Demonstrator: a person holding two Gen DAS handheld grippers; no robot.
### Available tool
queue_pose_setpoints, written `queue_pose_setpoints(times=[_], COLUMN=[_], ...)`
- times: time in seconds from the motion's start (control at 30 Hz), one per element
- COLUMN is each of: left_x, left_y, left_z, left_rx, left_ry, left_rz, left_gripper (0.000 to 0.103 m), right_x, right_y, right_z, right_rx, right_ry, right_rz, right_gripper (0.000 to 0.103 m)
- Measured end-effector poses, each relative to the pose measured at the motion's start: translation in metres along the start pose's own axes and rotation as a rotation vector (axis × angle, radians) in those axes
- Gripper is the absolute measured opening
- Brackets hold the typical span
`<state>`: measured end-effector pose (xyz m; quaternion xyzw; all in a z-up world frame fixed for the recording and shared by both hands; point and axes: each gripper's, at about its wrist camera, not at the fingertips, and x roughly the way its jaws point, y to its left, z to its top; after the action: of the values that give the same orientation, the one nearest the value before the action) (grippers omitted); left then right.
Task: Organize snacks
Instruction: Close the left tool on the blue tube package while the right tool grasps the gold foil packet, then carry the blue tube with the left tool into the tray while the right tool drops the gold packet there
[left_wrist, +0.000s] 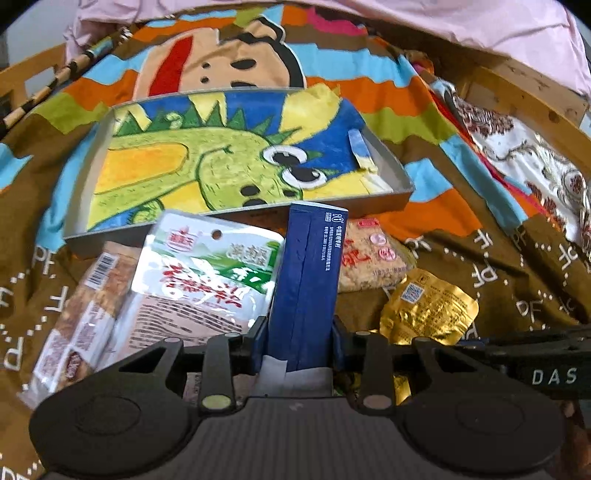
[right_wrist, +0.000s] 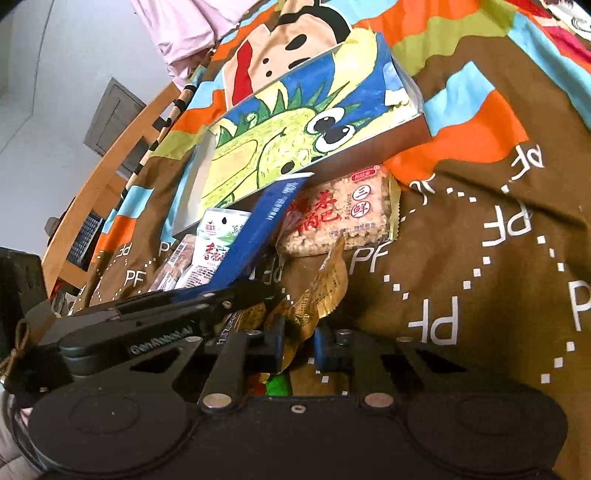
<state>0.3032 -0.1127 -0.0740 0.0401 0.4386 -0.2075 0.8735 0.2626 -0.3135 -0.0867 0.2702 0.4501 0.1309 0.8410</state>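
Observation:
My left gripper is shut on a tall blue carton, held upright above the snack pile; it also shows in the right wrist view. My right gripper is shut on a gold foil packet, which also shows in the left wrist view. A shallow grey tray lined with a green dinosaur drawing lies just beyond; it also shows in the right wrist view. A white-green pouch, a long brown bar and a rice cracker pack lie on the cloth.
A brown, orange and blue patterned cloth covers the surface. Pink fabric bunches at the far edge. A wooden frame stands at the right, with a floral cloth beside it. My left gripper's arm crosses the right wrist view.

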Motion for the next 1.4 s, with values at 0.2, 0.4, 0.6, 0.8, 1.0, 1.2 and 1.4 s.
queue_pose_setpoints(times=[0.2,0.4,0.6,0.8,1.0,1.2,1.4], left_x=[-0.02,-0.027,-0.024,-0.016,0.005,0.041,0.076], left_y=[0.0,-0.003,0.003,0.016,0.026,0.035,0.044], left_z=[0.008,0.025,0.047,0.068,0.094,0.114,0.12], left_rx=[-0.042,-0.074,-0.117,-0.145,-0.145,-0.167,-0.202], left_ry=[-0.086,-0.192,-0.245,-0.269,-0.283,-0.272,-0.23], left_rz=[0.009,0.059,0.105,0.12,0.135,0.128,0.126], left_gripper=[0.037,0.037,0.037,0.037,0.037,0.037,0.037], right_x=[-0.013,-0.026,-0.025,-0.019,0.005,0.041,0.073], right_y=[0.004,0.013,0.021,0.019,0.015,0.003,-0.013], right_z=[0.0,0.013,0.027,0.057,0.105,0.139,0.148], right_rx=[-0.018,-0.034,-0.073,-0.058,-0.033,-0.018,-0.043], right_ry=[-0.057,-0.143,-0.197,-0.295,-0.384,-0.387,-0.341], right_rz=[-0.005,0.021,0.054,0.089,0.115,0.135,0.106], right_gripper=[0.015,0.014,0.014,0.014,0.014,0.014,0.014])
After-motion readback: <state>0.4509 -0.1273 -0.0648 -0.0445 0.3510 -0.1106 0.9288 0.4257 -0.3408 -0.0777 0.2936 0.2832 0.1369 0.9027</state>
